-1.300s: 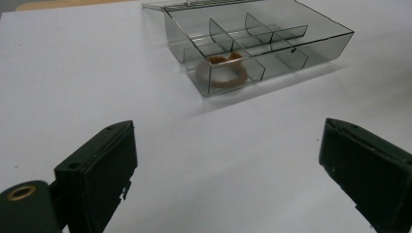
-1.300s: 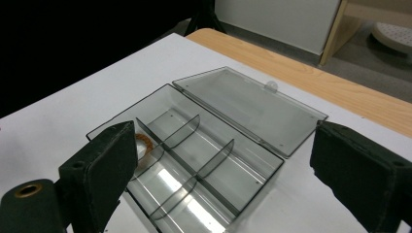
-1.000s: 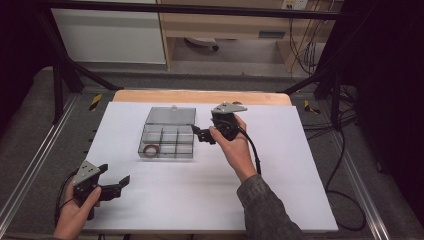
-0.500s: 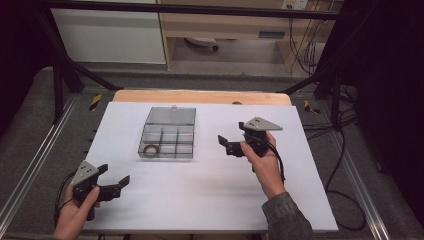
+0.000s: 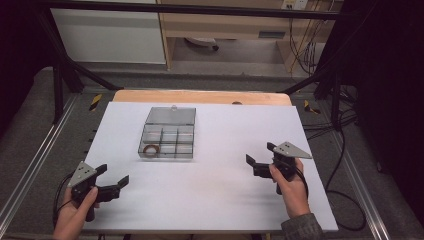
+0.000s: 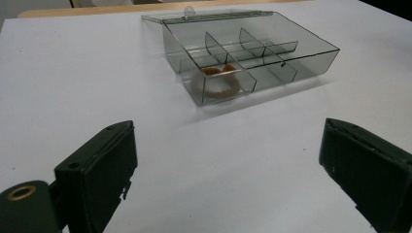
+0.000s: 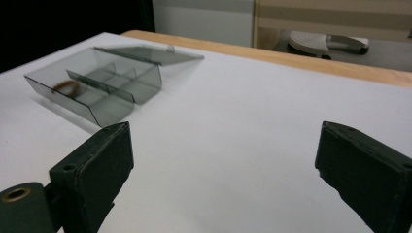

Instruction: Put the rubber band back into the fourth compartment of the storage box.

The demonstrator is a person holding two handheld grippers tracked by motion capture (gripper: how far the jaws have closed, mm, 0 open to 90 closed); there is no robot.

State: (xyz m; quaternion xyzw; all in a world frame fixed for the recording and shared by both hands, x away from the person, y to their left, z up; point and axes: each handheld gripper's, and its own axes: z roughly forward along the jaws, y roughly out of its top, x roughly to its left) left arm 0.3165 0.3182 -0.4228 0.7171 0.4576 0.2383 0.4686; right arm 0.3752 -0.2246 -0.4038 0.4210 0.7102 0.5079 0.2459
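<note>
A smoky clear compartment box [image 5: 167, 137] lies on the white table with its lid folded open at the back. A brown ring [image 5: 150, 149] rests in its near-left compartment. In the left gripper view the box [image 6: 252, 53] and the ring [image 6: 218, 82] lie ahead of my left gripper [image 6: 228, 165]. That left gripper [image 5: 113, 174] is open and empty at the table's front left. My right gripper [image 5: 259, 153] hovers at the front right, well away from the box; its jaws have just been opening, with nothing between them. The right gripper view has the box [image 7: 97, 82] far off to the left of my right gripper [image 7: 223, 170].
The white table sheet [image 5: 210, 200] ends at a wooden strip [image 5: 200, 96] along the back. Black frame bars [image 5: 60, 70] and metal rails flank the table. Cables [image 5: 345, 150] hang off the right side.
The right hand has carried its gripper from beside the box's right side out to the right and toward the front of the table. The left gripper has stayed put.
</note>
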